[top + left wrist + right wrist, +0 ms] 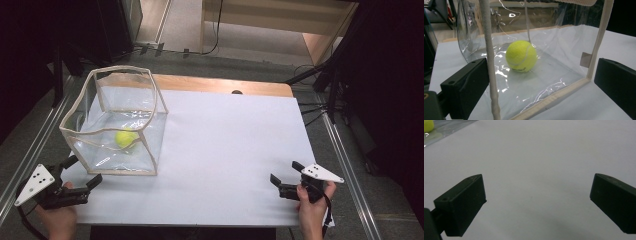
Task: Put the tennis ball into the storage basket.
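A clear plastic bag (pixel 150 107) with cream fabric edging stands open-topped on the left of the white table (pixel 235 145). A yellow tennis ball (pixel 126 138) lies on its floor. In the left gripper view the ball (pixel 521 56) rests behind the bag's near wall, and a cream edge strip (pixel 489 60) runs down in front of the left jaw. My left gripper (pixel 84 171) is open just short of the bag's near corner, not touching it. My right gripper (pixel 285 172) is open over bare table at the right front. The ball's edge (pixel 428 125) peeks in at the right gripper view's top left.
The white sheet covers a wooden tabletop (pixel 220 85) whose far strip shows. Metal rails (pixel 35 145) run along both sides of the table. Cables (pixel 310 107) and dark stands crowd the floor at the far right.
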The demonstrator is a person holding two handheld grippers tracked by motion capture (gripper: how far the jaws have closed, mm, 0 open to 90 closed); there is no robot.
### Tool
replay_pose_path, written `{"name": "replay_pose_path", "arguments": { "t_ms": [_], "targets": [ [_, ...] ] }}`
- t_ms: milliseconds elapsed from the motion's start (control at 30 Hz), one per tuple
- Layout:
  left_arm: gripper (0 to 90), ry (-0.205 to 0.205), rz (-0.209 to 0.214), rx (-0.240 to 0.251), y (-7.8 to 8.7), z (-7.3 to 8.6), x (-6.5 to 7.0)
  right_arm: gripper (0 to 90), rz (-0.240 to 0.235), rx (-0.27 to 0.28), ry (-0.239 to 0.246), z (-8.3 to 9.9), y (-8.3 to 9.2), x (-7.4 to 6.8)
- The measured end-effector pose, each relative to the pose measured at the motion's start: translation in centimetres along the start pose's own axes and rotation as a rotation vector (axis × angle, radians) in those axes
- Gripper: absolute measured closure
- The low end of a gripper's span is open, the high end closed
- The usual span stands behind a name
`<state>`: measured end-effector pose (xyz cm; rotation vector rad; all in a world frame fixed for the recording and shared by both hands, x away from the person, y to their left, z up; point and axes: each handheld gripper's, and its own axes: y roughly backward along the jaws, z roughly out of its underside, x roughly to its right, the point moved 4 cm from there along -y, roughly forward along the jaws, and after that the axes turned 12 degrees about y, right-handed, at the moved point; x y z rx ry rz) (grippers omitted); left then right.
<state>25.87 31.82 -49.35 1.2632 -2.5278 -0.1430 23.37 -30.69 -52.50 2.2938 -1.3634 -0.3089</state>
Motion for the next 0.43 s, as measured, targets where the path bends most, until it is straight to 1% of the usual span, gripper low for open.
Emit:
{"name": "replay_pose_path", "arguments": {
  "t_ms": [100,167,267,333,433],
  "targets": [
    [0.1,-0.001,-0.002,0.002,0.0,0.0,0.0,0.0,0.015,0.002,-0.007,0.2,0.6,0.4],
    [0.1,0.000,-0.003,0.002,0.0,0.0,0.0,0.0,0.036,0.000,-0.015,0.4,0.8,0.8],
    [0.1,0.000,-0.001,0.000,0.0,0.0,0.0,0.0,0.039,-0.012,-0.043,0.9,0.9,1.3],
    [0.1,0.004,0.001,0.003,0.0,0.0,0.0,0.0,0.050,-0.014,-0.039,1.2,0.8,1.6],
    [0.1,0.001,-0.002,0.001,0.0,0.0,0.0,0.0,0.060,-0.014,-0.055,1.4,0.9,1.7]
  ]
}}
